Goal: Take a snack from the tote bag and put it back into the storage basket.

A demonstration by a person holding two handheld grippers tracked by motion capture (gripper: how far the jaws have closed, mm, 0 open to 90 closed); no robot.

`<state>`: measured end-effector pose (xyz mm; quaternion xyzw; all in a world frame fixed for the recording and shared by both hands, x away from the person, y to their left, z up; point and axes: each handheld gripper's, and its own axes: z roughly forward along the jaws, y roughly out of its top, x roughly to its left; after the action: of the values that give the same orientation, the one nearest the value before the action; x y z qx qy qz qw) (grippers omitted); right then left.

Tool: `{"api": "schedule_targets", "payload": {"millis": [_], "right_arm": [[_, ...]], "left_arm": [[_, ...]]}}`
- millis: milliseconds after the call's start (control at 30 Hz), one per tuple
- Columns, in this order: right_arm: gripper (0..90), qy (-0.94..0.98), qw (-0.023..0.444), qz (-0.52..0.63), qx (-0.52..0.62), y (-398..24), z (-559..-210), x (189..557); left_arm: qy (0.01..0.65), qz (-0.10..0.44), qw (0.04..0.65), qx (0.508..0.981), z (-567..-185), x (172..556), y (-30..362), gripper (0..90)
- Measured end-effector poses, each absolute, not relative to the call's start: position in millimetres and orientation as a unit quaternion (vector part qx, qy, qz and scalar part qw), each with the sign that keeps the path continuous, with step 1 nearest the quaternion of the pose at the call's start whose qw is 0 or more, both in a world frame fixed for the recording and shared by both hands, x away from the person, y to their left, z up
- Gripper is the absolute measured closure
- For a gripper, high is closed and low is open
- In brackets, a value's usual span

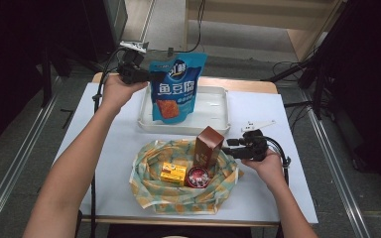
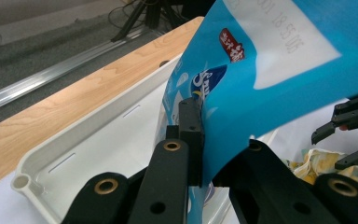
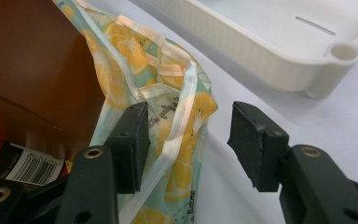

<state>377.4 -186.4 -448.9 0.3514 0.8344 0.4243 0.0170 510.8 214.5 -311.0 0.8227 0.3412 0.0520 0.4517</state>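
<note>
Blue snack pouch (image 1: 174,87) held upright over the white tray (image 1: 220,128), long axis near vertical, bottom edge hanging just above the tray floor — not yet resting, by the look of it. Pinched at its left edge, about 9 o'clock on the pouch, by the left gripper (image 1: 146,75); jaws clamped tight on the film in the left gripper view, pouch (image 2: 261,79) bulging off to their right, tray rim (image 2: 98,126) directly below. Tray lies straight down from the grip; left hand nearer by far. Likely next: lower, then let go.

Right gripper (image 1: 233,147) parked at 3 o'clock of the lemon-print cloth (image 1: 149,191) — jaws apart, cloth edge (image 3: 177,116) loose between them, nothing gripped. Brown box (image 1: 209,147) upright on the cloth.
</note>
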Motion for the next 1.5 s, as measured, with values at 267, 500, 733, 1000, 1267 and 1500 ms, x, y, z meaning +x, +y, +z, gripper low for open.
{"api": "schedule_targets", "payload": {"millis": [267, 500, 733, 1000, 1267, 1500], "right_arm": [[48.5, 0.837, 0.018, 0.422, 0.349, -186, -449, 377], [48.7, 0.836, 0.018, 0.423, 0.348, -186, -449, 377], [48.7, 0.836, 0.018, 0.424, 0.347, -187, -448, 378], [48.6, 0.835, 0.02, 0.426, 0.349, -188, -448, 378], [48.7, 0.836, 0.019, 0.425, 0.346, -187, -448, 379], [48.7, 0.836, 0.019, 0.425, 0.347, -187, -449, 379]], "left_arm": [[0.336, 0.04, 0.463, 0.819, -321, 499, 226, 85.3], [0.333, 0.037, 0.465, 0.819, -323, 491, 225, 84.0], [0.341, 0.038, 0.445, 0.827, -326, 489, 223, 73.5], [0.344, 0.032, 0.441, 0.828, -331, 482, 223, 59.0], [0.357, 0.036, 0.432, 0.827, -344, 473, 234, 55.8], [0.371, 0.026, 0.425, 0.825, -359, 464, 247, 55.3]]}}
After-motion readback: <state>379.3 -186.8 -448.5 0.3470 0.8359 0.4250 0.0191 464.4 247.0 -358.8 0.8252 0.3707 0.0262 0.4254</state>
